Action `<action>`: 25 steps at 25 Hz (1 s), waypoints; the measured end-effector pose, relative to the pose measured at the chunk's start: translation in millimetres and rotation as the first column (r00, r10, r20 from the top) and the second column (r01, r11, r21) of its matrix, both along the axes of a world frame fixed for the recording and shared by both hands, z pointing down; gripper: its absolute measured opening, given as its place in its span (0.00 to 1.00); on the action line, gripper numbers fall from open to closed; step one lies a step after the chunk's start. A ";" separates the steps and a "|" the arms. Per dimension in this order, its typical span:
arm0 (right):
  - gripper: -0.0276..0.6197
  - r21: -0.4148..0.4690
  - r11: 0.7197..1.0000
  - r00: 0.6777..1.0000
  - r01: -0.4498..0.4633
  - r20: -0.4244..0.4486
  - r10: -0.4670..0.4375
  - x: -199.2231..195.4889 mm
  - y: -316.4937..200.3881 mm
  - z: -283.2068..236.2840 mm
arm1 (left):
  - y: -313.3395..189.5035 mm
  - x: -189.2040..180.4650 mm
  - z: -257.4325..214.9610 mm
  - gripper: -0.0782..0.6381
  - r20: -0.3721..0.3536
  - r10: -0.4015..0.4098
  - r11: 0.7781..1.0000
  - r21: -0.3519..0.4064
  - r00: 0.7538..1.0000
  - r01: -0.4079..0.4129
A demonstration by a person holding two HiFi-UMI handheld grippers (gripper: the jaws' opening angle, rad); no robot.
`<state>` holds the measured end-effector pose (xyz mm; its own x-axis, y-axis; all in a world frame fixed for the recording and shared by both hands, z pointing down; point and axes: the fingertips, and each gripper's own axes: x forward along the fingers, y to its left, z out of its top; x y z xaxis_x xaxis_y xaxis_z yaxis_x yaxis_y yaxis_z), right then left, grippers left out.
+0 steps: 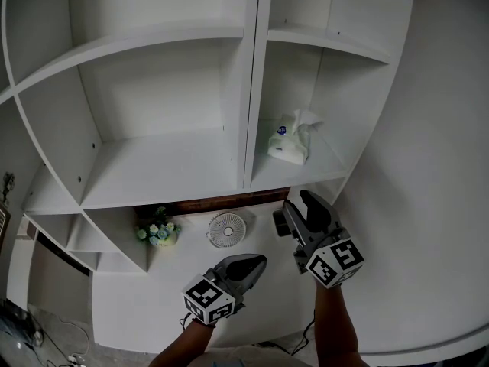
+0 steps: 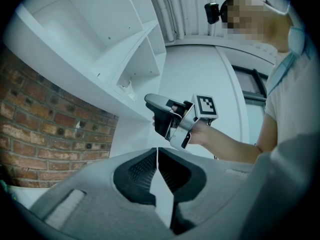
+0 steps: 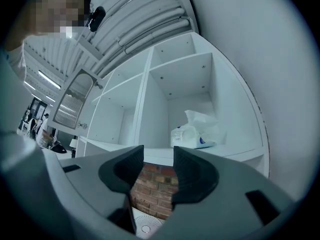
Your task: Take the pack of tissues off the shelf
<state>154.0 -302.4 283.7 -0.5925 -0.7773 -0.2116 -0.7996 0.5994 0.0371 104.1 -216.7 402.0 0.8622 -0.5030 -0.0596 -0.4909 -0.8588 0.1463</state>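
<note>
White walls and a tall white wooden shelf unit [image 1: 246, 90] fill the head view, with a strip of red brick wall [image 3: 151, 188] below its lowest board. On the board of the lower right compartment lies the soft white plastic pack of tissues [image 1: 289, 140], with a blue label on its front and a tissue sticking up from its top. The right gripper view shows the pack [image 3: 195, 134] above and to the right of the jaws. The grey right gripper [image 1: 294, 211] hovers below that compartment, apart from the pack. Its jaws are spread, and only brick and a round white table fan [image 1: 227, 229] show through the gap. The grey left gripper [image 1: 258, 261] is lower and to the left, jaws pressed together on nothing. A small bunch of pale blue-green flowers [image 1: 158, 232] stands on the white counter [image 1: 153, 304], left of the fan.
</note>
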 end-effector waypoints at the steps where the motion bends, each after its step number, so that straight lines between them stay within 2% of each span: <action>1: 0.32 0.002 1.000 1.000 -0.004 0.000 0.004 0.9 -1.5 -1.1 | -0.1 -0.5 0.0 0.13 0.000 -0.001 1.000 -0.001 1.000 0.001; 25: 0.32 0.039 0.998 0.998 -0.047 -0.035 0.048 7.3 -46.6 -31.3 | -12.2 -3.5 3.4 0.13 0.000 -0.013 1.000 -0.008 1.000 0.013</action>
<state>161.3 -349.0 252.4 -0.5628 -0.7965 -0.2210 -0.8249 0.5582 0.0890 100.7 -228.9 405.4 0.8556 -0.5148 -0.0553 -0.5022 -0.8511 0.1532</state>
